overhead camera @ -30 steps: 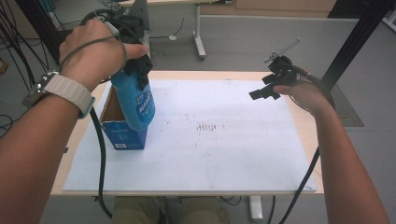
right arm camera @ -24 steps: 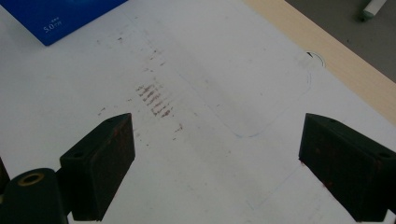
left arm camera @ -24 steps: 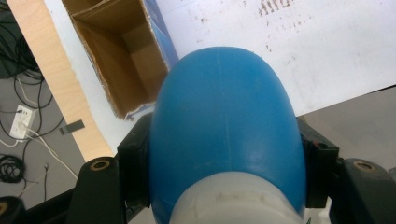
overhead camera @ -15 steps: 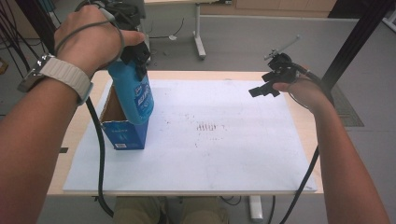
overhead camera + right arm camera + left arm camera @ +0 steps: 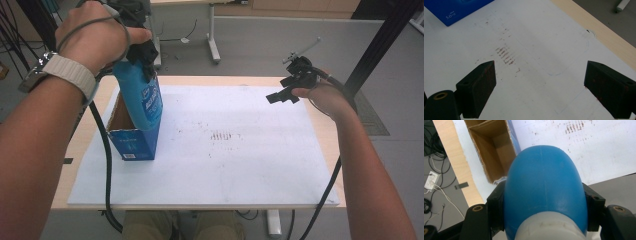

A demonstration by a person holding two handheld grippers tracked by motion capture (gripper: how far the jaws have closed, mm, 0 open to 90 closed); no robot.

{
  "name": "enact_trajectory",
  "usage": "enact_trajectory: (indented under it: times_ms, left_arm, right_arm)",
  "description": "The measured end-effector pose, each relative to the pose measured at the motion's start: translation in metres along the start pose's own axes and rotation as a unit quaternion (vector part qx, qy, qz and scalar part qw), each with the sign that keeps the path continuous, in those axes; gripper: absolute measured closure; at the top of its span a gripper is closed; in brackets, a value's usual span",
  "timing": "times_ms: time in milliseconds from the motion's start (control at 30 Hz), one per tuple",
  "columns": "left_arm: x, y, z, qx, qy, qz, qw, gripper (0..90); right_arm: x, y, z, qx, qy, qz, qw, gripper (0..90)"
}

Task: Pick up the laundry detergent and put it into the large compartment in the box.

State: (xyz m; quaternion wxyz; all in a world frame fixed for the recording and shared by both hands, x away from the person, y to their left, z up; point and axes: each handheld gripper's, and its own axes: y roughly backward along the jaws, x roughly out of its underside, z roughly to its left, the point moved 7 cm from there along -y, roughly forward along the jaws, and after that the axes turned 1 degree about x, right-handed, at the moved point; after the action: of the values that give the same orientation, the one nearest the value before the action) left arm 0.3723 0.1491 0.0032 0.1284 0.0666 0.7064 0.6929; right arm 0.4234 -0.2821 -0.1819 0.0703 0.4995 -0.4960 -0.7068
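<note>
blue bottle (image 5: 140, 95) lifted higher out of box (image 5: 131, 137)

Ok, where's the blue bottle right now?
In the high view, the bottle is at the table's left side, clamped in the left gripper, its lower end partly inside the open blue box.

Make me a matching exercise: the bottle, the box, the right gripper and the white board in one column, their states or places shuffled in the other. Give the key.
Things:
1. bottle
2. box
3. right gripper
4. white board

States or places:
A. stands open-topped at the board's left side
B. clamped in the left gripper, partly out of the box
C. lies flat on the table, with brown smudges
D. jaws wide apart, holding nothing, above the board's far right corner

Pairs: 1-B, 2-A, 3-D, 4-C
</note>
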Motion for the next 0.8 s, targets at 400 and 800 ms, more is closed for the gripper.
enact_trajectory:
  times_ms: [400, 800]
  left_arm:
    - [-0.009, -0.006, 0.013, 0.009, 0.012, -0.003, 0.9999, 37.1]
    - [-0.011, -0.002, 0.033, 0.006, 0.028, -0.014, 0.9995, 37.1]
  right_arm:
    - [-0.003, -0.005, -0.002, -0.002, 0.0, -0.002, 1.0, 10.7]
    - [-0.003, -0.005, -0.005, 0.003, -0.007, -0.003, 1.0, 10.7]
